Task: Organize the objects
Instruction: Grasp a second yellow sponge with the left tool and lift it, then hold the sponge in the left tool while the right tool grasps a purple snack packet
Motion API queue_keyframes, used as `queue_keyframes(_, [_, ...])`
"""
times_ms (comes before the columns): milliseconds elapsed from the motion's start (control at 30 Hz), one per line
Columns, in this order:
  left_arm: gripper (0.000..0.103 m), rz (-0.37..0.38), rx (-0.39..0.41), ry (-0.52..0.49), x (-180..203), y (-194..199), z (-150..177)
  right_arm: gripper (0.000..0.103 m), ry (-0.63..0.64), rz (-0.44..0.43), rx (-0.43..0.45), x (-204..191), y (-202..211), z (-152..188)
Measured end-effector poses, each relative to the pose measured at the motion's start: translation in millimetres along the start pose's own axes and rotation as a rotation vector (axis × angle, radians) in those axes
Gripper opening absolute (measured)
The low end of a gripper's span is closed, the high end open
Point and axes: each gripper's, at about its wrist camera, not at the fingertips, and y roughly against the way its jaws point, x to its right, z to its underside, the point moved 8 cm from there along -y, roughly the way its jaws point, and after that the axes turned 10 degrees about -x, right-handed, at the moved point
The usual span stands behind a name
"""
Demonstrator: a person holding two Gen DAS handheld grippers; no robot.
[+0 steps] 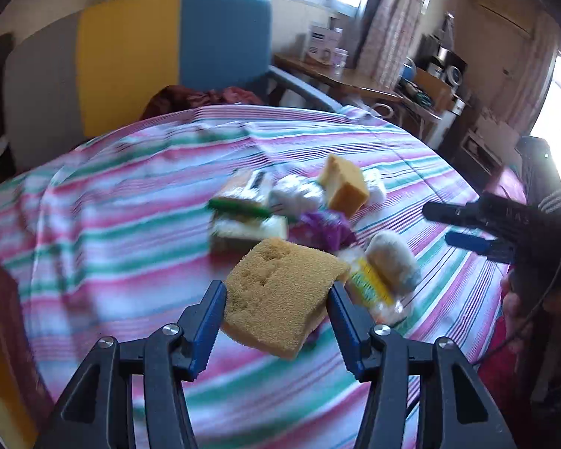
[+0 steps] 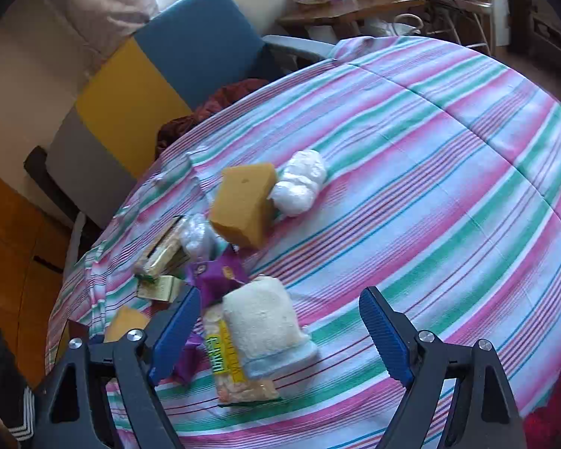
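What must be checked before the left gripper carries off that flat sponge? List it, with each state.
1. Flat sponge between both pads of the left gripper: ok, both touch it.
2. Sponge lifted clear of the striped sheet: cannot tell.
3. Right gripper open and empty: ok.
4. Right gripper apart from the sponge: ok.
5. Rolled towel off the snack packet: not ok, it lies on it.

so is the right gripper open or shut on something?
Open. The right gripper has its blue pads spread wide, touching nothing; the rolled towel and snack packet lie on the striped sheet between them.
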Motion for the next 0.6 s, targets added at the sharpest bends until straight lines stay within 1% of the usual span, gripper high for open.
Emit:
queue_keyframes(67, [0.056, -0.032, -0.015, 0.030, -14, 5, 21, 0.087, 0.052, -0.027, 0.003, -13, 1, 3])
queue_keyframes(167, [0.056, -0.076, -0.060, 0.054, -27, 3, 52, 0.084, 0.145, -0.050, -0.011, -36, -3, 11])
queue_keyframes(233, [0.056, -0.104, -0.077, 0.049, -30, -1, 70, 0.080, 0.206, -0.077, -0.035, -51, -7, 18])
queue_keyframes(300, [0.056, -0.117, -0.081, 0.046, -30, -4, 83, 0.076, 0.274, -0.091, -0.064, -66, -13, 27])
queue_keyframes(367, [0.056, -0.133, -0.051, 0.025, -28, -4, 87, 0.074, 0.342, -0.096, -0.105, -80, -21, 40])
queue_keyframes(433, [0.055, -0.142, -0.037, 0.009, -26, -5, 88, 0.073, 0.402, -0.091, -0.149, -91, -32, 52])
queue_keyframes(533, [0.055, -0.126, -0.034, 0.018, -28, -5, 87, 0.073, 0.418, -0.083, -0.237, -98, -52, 68])
queue_keyframes(600, [0.055, -0.116, -0.034, 0.025, -29, -6, 86, 0.073, 0.425, -0.052, -0.249, -100, -61, 71])
